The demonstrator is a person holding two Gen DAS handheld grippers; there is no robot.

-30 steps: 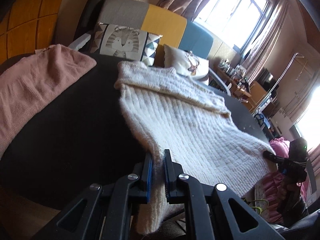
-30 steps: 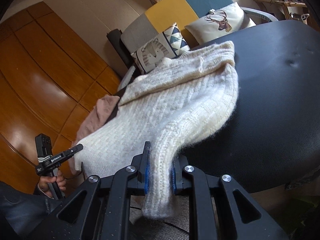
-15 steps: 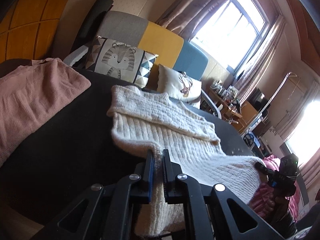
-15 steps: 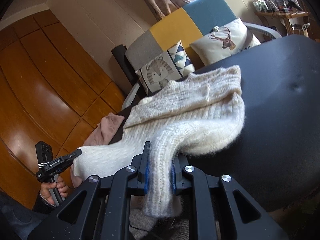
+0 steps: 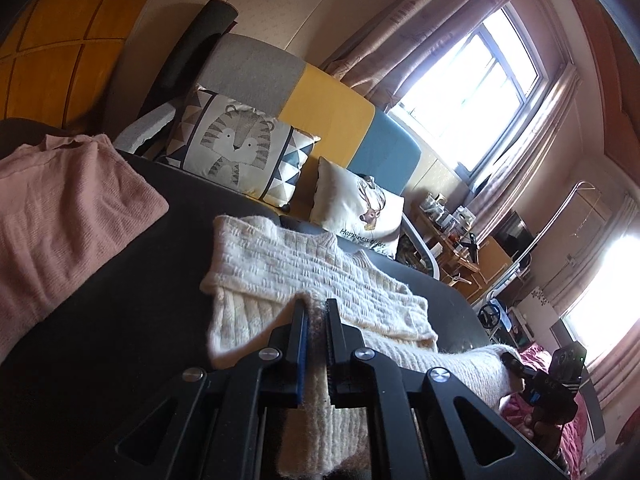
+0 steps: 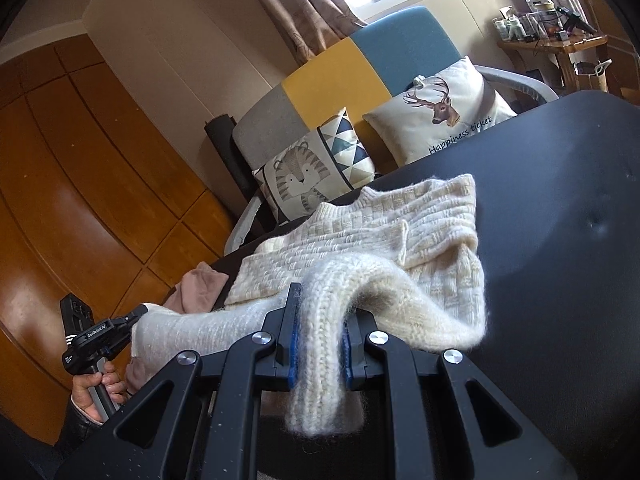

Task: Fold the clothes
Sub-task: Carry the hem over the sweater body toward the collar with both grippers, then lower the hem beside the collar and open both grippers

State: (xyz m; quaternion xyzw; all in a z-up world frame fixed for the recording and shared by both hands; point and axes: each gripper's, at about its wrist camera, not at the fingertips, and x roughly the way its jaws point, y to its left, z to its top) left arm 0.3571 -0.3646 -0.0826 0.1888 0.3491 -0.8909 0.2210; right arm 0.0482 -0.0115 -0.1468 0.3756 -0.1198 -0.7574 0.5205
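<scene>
Both tongs, left (image 5: 317, 322) and right (image 6: 319, 320), carry the cream knit sweater's (image 6: 360, 236) near hem farther over the black desk (image 6: 560, 240), each clamped on it.

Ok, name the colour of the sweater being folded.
Cream sweater, clearest in the right wrist view.

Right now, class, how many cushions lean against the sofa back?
2: the tiger cushion against the grey and yellow panels, and the deer cushion beside it against the blue panel. Others may be hidden.
</scene>
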